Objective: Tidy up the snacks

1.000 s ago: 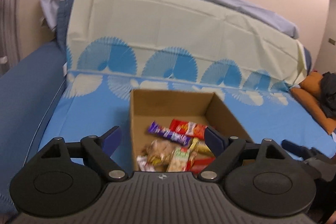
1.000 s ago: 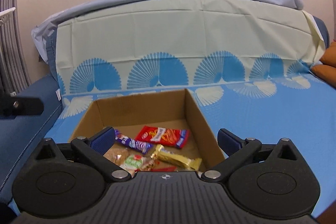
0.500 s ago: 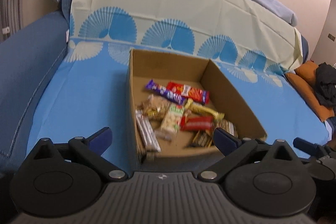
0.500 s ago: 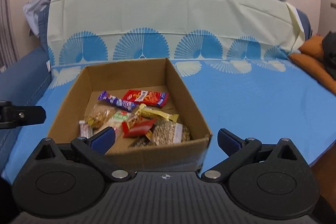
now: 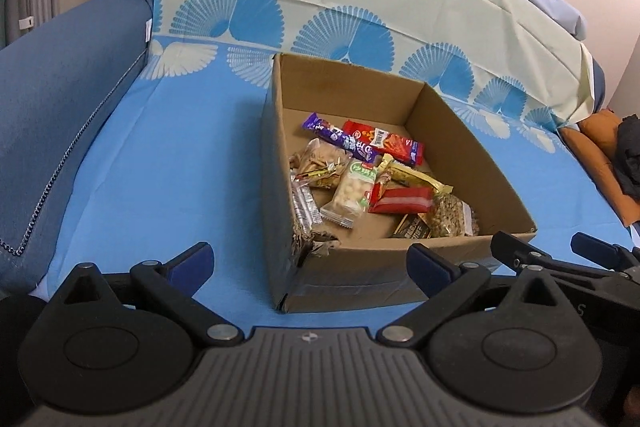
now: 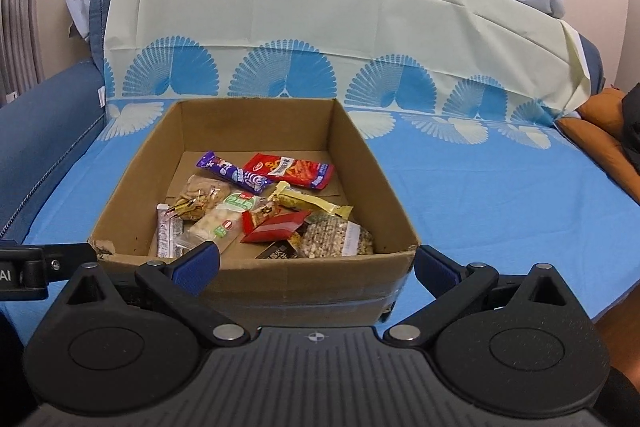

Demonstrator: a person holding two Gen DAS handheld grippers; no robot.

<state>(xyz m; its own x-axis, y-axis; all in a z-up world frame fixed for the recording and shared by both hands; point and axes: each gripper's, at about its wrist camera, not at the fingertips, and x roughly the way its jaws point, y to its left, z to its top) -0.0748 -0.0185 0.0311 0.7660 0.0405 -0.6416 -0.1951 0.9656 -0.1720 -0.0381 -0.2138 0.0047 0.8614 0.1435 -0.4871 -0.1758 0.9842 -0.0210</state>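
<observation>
An open cardboard box point(image 5: 496, 187) point(image 6: 384, 179) sits on a blue sheet and holds several snack packets. Among them are a purple bar point(image 5: 340, 139) point(image 6: 234, 173), a red packet point(image 5: 384, 141) point(image 6: 294, 169), a green-labelled nut pack point(image 5: 352, 191) point(image 6: 224, 217) and a small red pouch point(image 5: 402, 199) point(image 6: 276, 227). My left gripper point(image 5: 310, 261) hovers open just in front of the box's near left corner, nothing between its fingers. My right gripper point(image 6: 316, 263) is open too, in front of the box's near wall, empty.
The box rests on a bed or sofa covered by a blue fan-patterned sheet point(image 5: 168, 163) point(image 6: 500, 195), with a padded blue side point(image 5: 60, 87) at left. An orange cushion point(image 5: 596, 143) point(image 6: 600, 123) and dark clothing lie at right. The other gripper's tip point(image 5: 520, 251) shows at lower right.
Both grippers have tilted down and drawn back, so the whole box and its contents now show. The left jaws stand a little wider than a second ago.
</observation>
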